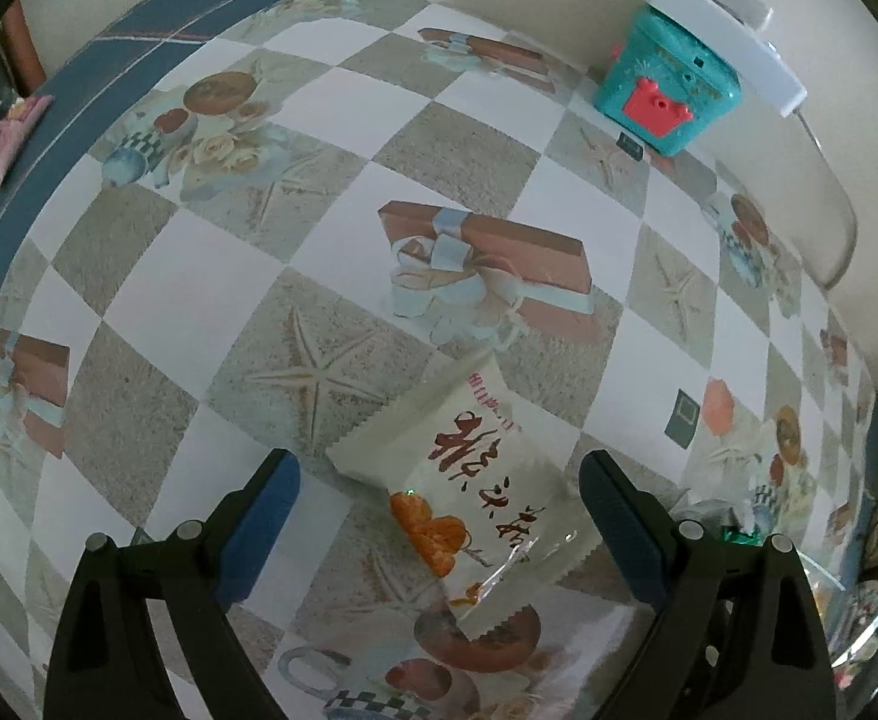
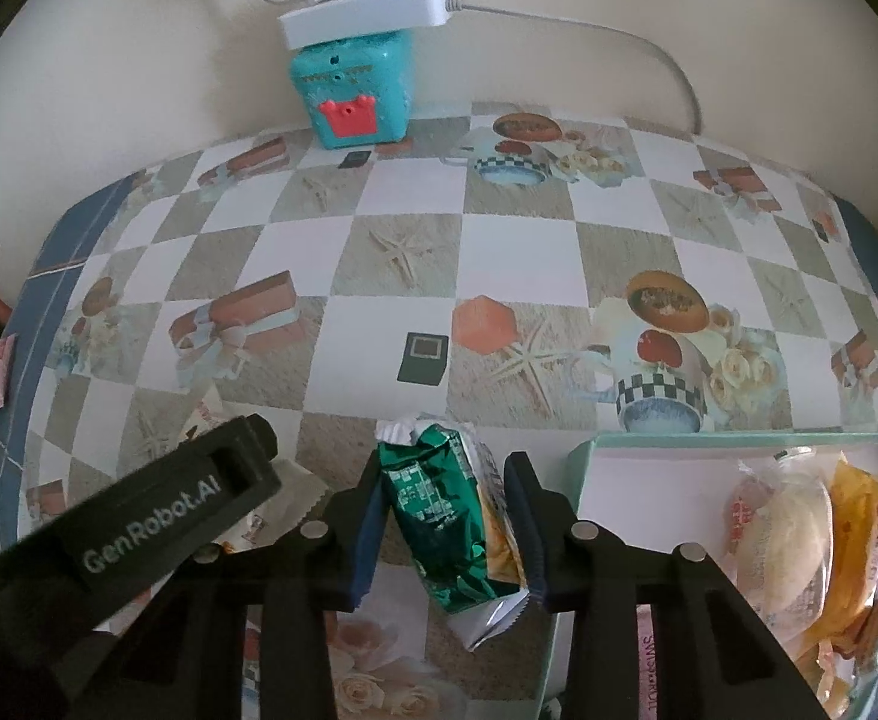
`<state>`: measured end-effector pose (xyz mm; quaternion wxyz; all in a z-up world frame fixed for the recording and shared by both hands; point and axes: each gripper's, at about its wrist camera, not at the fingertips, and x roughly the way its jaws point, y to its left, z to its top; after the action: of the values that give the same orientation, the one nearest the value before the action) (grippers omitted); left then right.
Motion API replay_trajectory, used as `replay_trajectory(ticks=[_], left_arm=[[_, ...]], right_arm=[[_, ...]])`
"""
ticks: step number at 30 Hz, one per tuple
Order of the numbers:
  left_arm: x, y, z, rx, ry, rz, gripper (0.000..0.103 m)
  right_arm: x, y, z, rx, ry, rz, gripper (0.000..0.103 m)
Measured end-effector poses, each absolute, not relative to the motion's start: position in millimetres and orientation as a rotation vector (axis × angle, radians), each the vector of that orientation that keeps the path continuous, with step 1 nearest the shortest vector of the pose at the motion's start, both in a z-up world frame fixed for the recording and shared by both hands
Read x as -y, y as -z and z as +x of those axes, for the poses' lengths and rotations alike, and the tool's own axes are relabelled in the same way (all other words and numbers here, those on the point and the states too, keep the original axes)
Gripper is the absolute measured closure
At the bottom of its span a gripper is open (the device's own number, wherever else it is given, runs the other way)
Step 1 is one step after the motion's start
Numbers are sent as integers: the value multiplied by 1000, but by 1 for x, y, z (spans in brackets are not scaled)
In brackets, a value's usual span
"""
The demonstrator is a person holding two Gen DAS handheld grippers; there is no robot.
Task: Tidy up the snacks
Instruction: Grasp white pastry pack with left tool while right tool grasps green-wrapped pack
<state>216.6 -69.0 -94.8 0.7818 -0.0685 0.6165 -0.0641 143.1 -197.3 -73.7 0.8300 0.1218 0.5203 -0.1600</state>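
Snacks are being sorted: crinkled green foil snack packet (image 2: 445, 516) is sitting pinched in the right gripper (image 2: 448, 519) beside the mint-rimmed box (image 2: 583, 462), probably bound there; white paper-look pastry packet (image 1: 469, 480) is lying between the wide-open, empty left gripper (image 1: 439, 516).

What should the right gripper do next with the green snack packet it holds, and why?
Probably carry it a little to the right and release it over the box. The right gripper is shut on the green snack packet, the box lies just beside it and already holds other wrapped snacks, with bare floor at its near-left part.
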Motion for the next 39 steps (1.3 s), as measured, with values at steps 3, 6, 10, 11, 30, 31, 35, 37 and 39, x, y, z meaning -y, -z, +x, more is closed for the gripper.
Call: replay_trajectory(ticks=[3, 6, 10, 11, 30, 31, 35, 37, 39], left_arm=[[71, 98, 219, -1324, 112, -121, 9], [66, 99, 220, -1331, 103, -123, 9], [55, 95, 218, -1332, 110, -122, 19], [54, 94, 217, -1332, 116, -119, 24], [65, 88, 213, -1318, 135, -91, 34], [64, 87, 214, -1317, 134, -93, 34], [58, 81, 212, -1314, 137, -101, 34], [57, 76, 212, -1308, 136, -105, 34], [54, 69, 211, -1301, 137, -107, 34]], right_arm=[[198, 75, 143, -1110, 341, 255, 63], [199, 76, 143, -1115, 343, 261, 63], [201, 77, 143, -1121, 346, 268, 63], [201, 78, 142, -1123, 348, 270, 63], [203, 72, 139, -1103, 354, 267, 74], [203, 71, 139, -1102, 352, 267, 74], [201, 67, 139, -1097, 349, 265, 74], [200, 63, 139, -1092, 347, 263, 74], [199, 59, 138, -1086, 344, 261, 74]])
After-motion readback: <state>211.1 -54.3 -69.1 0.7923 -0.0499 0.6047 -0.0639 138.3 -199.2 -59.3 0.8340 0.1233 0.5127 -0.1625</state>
